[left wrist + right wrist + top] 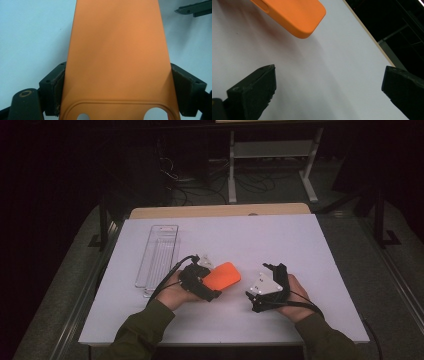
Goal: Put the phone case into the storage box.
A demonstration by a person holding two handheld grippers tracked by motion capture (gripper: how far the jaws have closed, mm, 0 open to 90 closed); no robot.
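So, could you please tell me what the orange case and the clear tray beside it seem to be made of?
Orange case: probably silicone or soft matte plastic; it has an even, glare-free surface, rounded corners and moulded cutouts. Clear tray: looks like rigid transparent plastic, perhaps acrylic; the white table shows through it and its edges catch light.

Phone case point(222, 275) on table point(300, 245), between grippers; clear tray point(159, 254) left, behind it

At frame centre, my left gripper point(212, 287) is holding an orange phone case point(222, 275); my right gripper point(270, 275) is hovering beside it, a clear tray point(157, 254) lying upper left.
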